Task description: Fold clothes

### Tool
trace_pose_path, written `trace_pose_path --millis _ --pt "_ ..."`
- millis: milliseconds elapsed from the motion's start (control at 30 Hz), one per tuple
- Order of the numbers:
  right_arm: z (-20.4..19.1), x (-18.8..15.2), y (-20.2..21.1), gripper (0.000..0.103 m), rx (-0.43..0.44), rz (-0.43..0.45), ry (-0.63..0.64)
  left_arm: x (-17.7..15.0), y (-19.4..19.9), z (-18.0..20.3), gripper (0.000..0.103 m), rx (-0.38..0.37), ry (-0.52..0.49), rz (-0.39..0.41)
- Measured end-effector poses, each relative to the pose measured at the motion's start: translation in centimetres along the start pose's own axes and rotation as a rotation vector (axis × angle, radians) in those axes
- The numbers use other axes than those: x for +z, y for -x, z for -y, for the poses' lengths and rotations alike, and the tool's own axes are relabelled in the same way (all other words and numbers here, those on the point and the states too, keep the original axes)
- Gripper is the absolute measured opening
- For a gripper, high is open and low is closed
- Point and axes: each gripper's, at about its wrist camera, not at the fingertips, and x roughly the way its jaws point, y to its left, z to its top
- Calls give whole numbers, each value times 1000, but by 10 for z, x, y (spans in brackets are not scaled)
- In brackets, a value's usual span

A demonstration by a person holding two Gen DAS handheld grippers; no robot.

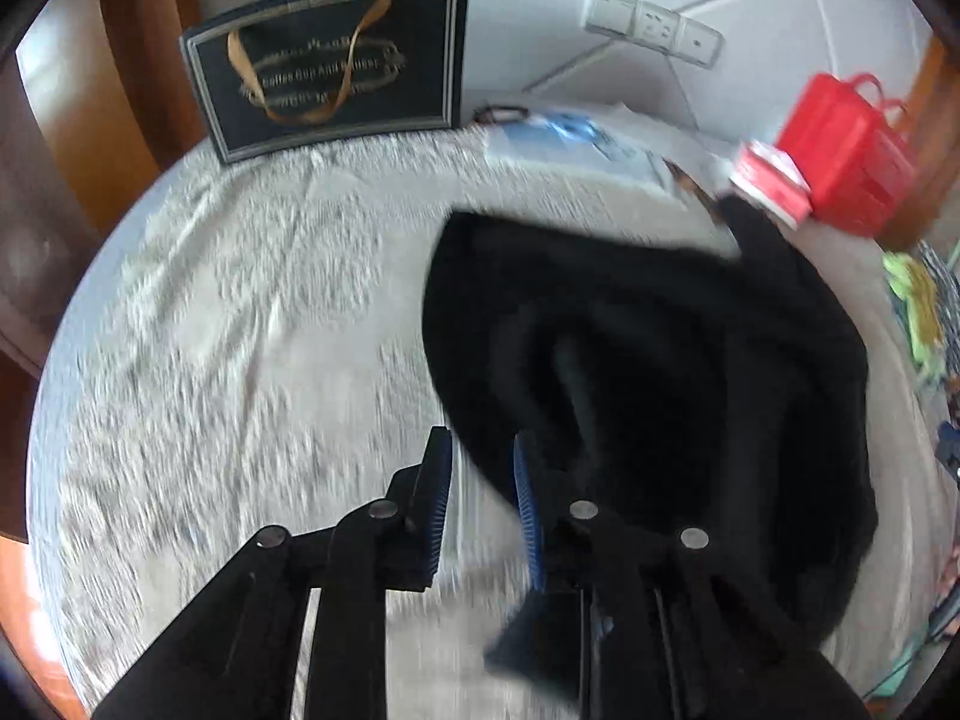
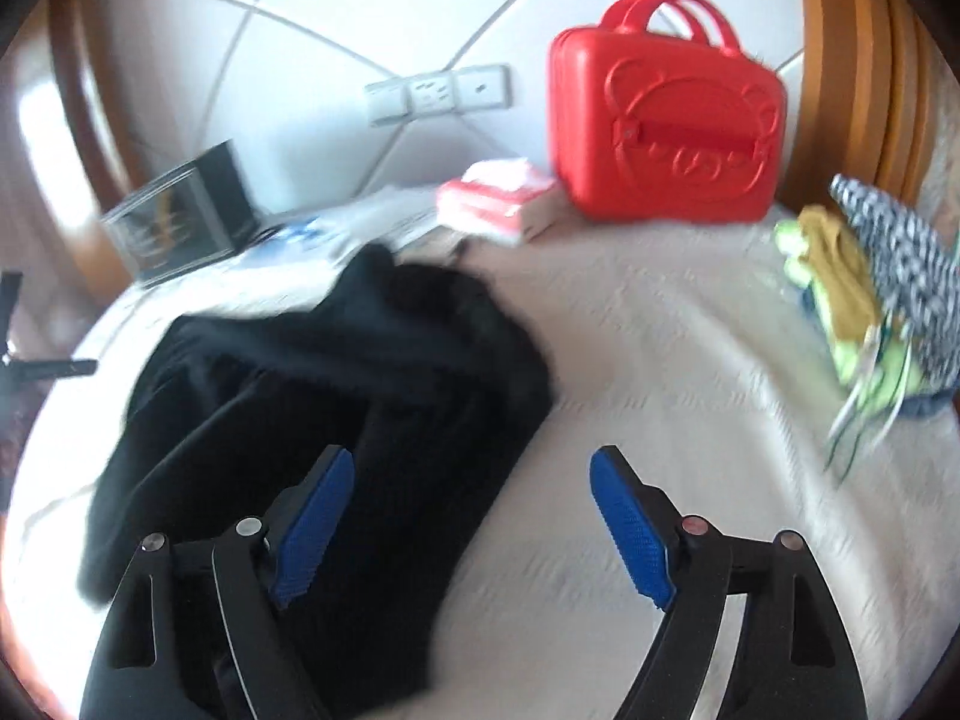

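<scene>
A black garment (image 1: 660, 360) lies crumpled in a rough heap on the white textured tablecloth (image 1: 240, 330). In the left wrist view my left gripper (image 1: 480, 438) hovers at the garment's near left edge. Its blue pads stand a narrow gap apart, and only tablecloth shows between them. In the right wrist view the black garment (image 2: 336, 372) fills the left middle. My right gripper (image 2: 471, 456) is wide open above its right edge, one finger over the black cloth and the other over bare tablecloth (image 2: 660, 360). Both views are blurred.
A black gift bag (image 1: 327, 63) with a gold ribbon stands at the back left by the wall. Papers (image 1: 570, 138), a red-and-white box (image 2: 498, 204) and a red carry case (image 2: 666, 120) sit along the back. A pile of coloured clothes (image 2: 870, 300) lies at the right edge.
</scene>
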Motion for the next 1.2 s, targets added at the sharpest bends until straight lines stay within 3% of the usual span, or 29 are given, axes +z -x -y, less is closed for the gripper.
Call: trace_pose_path --millis 67,133,200,400,567,700,767,800,833,867,900,933,1033,1100,1200 --pt "-9 -23 9 79 31 -22 -3 -34 9 3 34 -15 -16 -3" --pt "-21 -47 17 71 60 -42 2 -66 21 5 66 -50 -23 11" --pt "-32 -67 22 71 84 -57 2 -91 31 11 72 -68 -42 43" --pt "-56 -116 28 71 114 -106 -28 -150 33 41 72 -49 -143 84" --pt "-55 -134 17 76 97 -147 -89 -162 12 57 72 3 -185 103" --pt "-59 -130 2 81 48 -144 -113 -163 -5 69 73 16 -194 110" --pt "-59 -125 -7 81 1 -135 -125 -163 -9 73 66 36 -206 135" --pt "-60 -122 -14 81 -19 -137 -124 -161 -10 72 40 37 -189 141" --pt "-61 -120 -21 67 -30 -145 -113 -158 -11 69 14 41 -164 139" --pt "-65 -119 -26 59 -46 -151 -85 -155 -10 65 13 60 -141 143" --pt "-71 -117 -28 28 -89 -143 -38 -153 -9 60 13 79 -120 148" --pt "-76 -115 -28 13 -119 -137 2 -152 -5 56 13 99 -116 165" --pt "-77 -108 -11 8 -149 -104 61 -153 22 38 12 169 -107 242" --pt "-65 -103 16 1 -234 -32 89 -158 42 24 12 174 -91 267" --pt "-24 -97 55 1 -343 37 58 -166 60 2 12 236 -69 290"
